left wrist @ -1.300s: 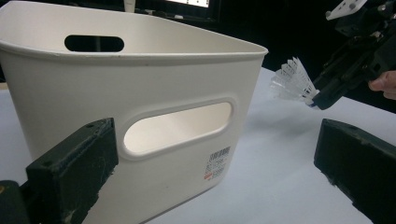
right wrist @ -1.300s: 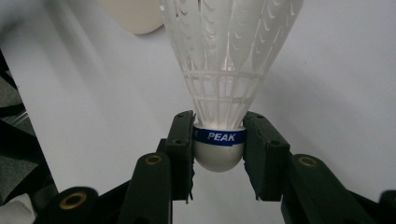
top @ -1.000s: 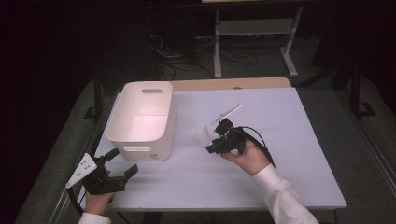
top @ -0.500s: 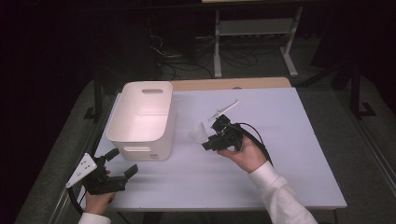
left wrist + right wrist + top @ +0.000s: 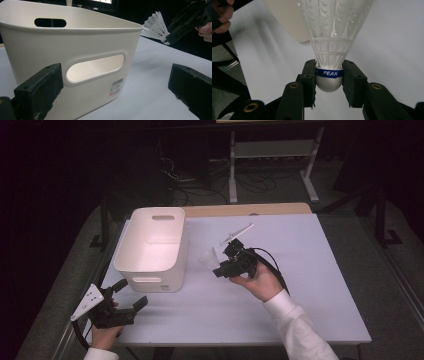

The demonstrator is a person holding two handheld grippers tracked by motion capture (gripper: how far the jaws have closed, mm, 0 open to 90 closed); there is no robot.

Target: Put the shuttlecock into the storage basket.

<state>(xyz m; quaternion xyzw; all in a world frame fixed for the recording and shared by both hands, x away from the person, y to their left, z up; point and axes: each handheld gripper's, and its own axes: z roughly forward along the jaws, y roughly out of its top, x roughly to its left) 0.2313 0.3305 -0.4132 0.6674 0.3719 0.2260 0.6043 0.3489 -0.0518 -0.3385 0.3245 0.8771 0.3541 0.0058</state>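
A white plastic shuttlecock (image 5: 207,257) with a blue "PEAK" band is clamped at its cork (image 5: 329,80) between the jaws of my right gripper (image 5: 220,266), which is shut on it. The skirt points toward the white handled bin (image 5: 150,247), a short way right of the bin's wall and above the table. In the left gripper view the shuttlecock (image 5: 155,26) hangs past the bin's (image 5: 75,57) right rim. My left gripper (image 5: 131,292) is open with nothing between its jaws, near the table's front left corner, facing the bin's front handle slot (image 5: 95,67).
The white table (image 5: 310,270) has bare surface to the right and in front of the bin. A wooden strip (image 5: 250,210) runs along its far edge. Beyond it on the dark floor stand a metal rack (image 5: 272,155) and cables.
My right gripper has carried the shuttlecock a little left, toward the bin. The left gripper has stayed where it was.
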